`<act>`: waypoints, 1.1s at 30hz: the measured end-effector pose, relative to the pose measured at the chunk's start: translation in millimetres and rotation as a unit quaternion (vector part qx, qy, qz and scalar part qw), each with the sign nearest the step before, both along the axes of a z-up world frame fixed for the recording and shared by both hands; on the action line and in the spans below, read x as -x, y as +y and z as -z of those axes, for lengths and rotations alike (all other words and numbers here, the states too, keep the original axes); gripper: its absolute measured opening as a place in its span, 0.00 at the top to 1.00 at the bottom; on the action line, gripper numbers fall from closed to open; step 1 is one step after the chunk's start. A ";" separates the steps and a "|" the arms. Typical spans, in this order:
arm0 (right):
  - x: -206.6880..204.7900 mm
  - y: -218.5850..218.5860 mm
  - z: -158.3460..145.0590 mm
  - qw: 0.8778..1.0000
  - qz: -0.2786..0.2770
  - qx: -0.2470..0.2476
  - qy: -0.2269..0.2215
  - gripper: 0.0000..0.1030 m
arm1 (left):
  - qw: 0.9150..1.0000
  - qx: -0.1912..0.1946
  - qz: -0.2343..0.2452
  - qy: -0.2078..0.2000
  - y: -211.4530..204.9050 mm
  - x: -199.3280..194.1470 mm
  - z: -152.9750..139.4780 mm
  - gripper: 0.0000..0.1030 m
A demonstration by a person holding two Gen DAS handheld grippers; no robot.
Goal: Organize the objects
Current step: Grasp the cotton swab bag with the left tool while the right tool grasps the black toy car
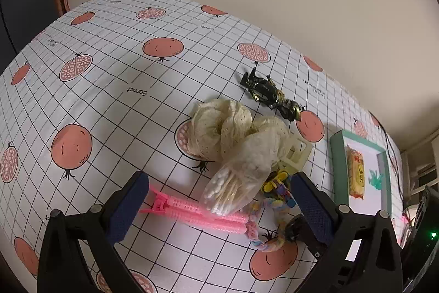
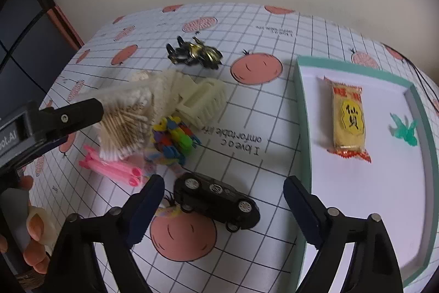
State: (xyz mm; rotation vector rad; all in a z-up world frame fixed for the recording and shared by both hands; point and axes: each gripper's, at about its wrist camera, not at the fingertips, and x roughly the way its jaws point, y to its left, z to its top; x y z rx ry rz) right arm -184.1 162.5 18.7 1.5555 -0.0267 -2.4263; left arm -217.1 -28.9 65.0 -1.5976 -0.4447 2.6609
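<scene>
A: Tongs? 
B: Both wide, holding nothing. My right gripper [image 2: 223,206] straddles the car [image 2: 216,201]; my left gripper [image 1: 216,206] hangs over the swab bag [image 1: 238,183] and pink clip [image 1: 192,210].

A: Why the car? 
B: It lies loose at the pile's edge, I'd guess easiest. The tray [image 2: 300,114] is just right, mostly bare: snack [image 2: 348,120], green toy [image 2: 404,132].

A: Room? 
B: Cloth [image 1: 109,100] open left; wall behind.
</scene>
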 end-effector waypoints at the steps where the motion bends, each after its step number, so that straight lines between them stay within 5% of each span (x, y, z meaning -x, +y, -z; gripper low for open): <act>1: 0.6 1.5 1.2 1.000 0.001 0.000 -0.003 0.15 | 1.000 0.000 0.002 0.000 1.3 0.0 0.7 0.00; 10: 2.6 1.8 13.1 1.000 -0.009 0.003 -0.024 0.25 | 1.000 0.015 0.022 0.010 16.8 3.1 3.7 0.19; 22: 1.5 -0.8 19.1 0.999 -0.021 0.017 -0.045 0.54 | 0.999 0.027 0.038 0.002 29.7 9.1 15.5 0.50; 26: 1.7 -2.1 19.8 0.998 -0.024 0.018 -0.047 0.55 | 0.999 0.031 0.039 0.001 30.2 9.8 16.9 0.63; 33: 0.5 0.8 19.9 0.998 -0.026 0.022 -0.052 0.55 | 0.998 0.044 0.046 0.005 32.6 8.6 15.4 0.70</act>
